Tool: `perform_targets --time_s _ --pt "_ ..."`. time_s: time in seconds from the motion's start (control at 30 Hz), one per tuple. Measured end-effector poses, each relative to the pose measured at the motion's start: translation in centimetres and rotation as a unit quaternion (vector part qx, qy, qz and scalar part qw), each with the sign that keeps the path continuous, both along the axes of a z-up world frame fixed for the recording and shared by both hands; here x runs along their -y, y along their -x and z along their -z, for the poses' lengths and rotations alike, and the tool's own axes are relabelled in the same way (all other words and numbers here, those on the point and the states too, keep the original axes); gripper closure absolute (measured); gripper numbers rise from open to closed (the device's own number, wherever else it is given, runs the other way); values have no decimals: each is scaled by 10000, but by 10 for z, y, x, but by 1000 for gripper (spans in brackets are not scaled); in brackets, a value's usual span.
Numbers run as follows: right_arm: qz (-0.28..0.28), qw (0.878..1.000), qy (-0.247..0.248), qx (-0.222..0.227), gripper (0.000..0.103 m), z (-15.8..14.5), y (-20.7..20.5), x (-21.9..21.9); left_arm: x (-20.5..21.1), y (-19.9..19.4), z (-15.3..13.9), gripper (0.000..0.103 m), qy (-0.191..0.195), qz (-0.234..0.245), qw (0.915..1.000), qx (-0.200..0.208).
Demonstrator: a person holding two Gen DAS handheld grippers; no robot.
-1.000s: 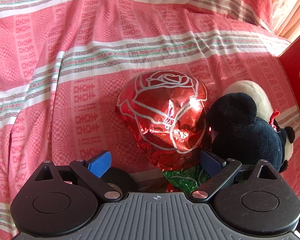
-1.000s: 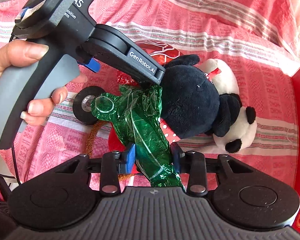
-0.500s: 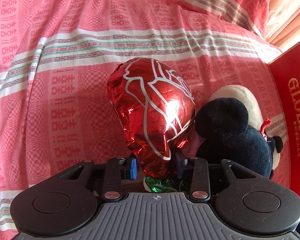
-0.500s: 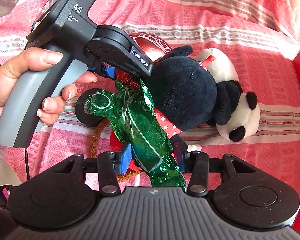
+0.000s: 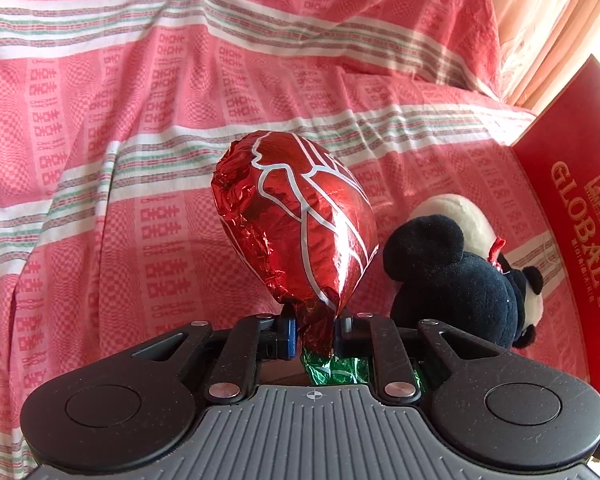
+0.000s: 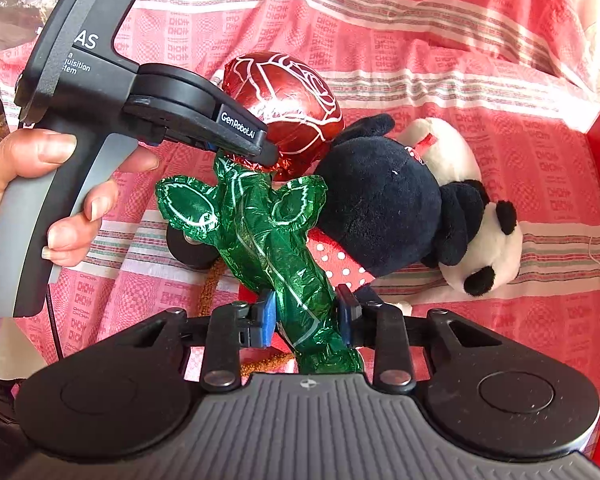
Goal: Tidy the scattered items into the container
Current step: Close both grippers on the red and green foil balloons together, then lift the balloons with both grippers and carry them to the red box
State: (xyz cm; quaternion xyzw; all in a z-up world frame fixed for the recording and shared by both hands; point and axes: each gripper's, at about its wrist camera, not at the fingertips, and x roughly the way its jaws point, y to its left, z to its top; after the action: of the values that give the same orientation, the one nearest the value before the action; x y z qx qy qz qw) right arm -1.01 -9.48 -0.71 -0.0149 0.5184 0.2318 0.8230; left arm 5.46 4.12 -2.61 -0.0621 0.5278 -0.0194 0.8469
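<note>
1. Left claw [image 5: 314,326] pinched on the crumpled neck of the foil rose balloon [image 5: 296,216], just under the red bloom; bloom stands straight ahead of it.
2. Right claw [image 6: 305,314] clamped around the balloon's green stem [image 6: 284,256], lower down; stem's long axis runs away from this claw up toward the left claw [image 6: 260,152].
3. Balloon held between both claws, looks lifted off the bed sheet [image 5: 140,100].
4. Plush panda [image 6: 416,200] lies just right of the balloon, on the sheet, touching or nearly touching the bloom.
5. Red container [image 5: 572,200] farther right, beyond the panda; the right claw is likely nearer to it.
6. Black wheel-like item [image 6: 188,248] behind the leaves, partly hidden.
</note>
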Motion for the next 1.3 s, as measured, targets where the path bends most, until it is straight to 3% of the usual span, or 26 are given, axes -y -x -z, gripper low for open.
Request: perform_targets --time_s 0.27,0.5,0.77,0.93,1.17,1.3 --pt "47 9993 -21 376 71 -21 -3 -1 -10 7 -38 92 259 -182 9983 480" --pt "284 9960 -5 853 73 -53 -6 40 30 -3 -85 91 444 48 9944 962" --pt "531 9892 -197 1349 75 -91 -14 135 142 -37 -138 91 406 520 9870 1464" --pt "833 9821 -279 1666 76 -116 -22 213 243 -70 -168 90 418 1023 9794 1688" --pt "1435 9687 58 2025 76 -141 -38 316 374 -126 -177 90 553 1637 9719 1598" --pt "1609 9665 79 1999 76 -137 -48 349 435 -163 -156 89 552 1988 9717 1147"
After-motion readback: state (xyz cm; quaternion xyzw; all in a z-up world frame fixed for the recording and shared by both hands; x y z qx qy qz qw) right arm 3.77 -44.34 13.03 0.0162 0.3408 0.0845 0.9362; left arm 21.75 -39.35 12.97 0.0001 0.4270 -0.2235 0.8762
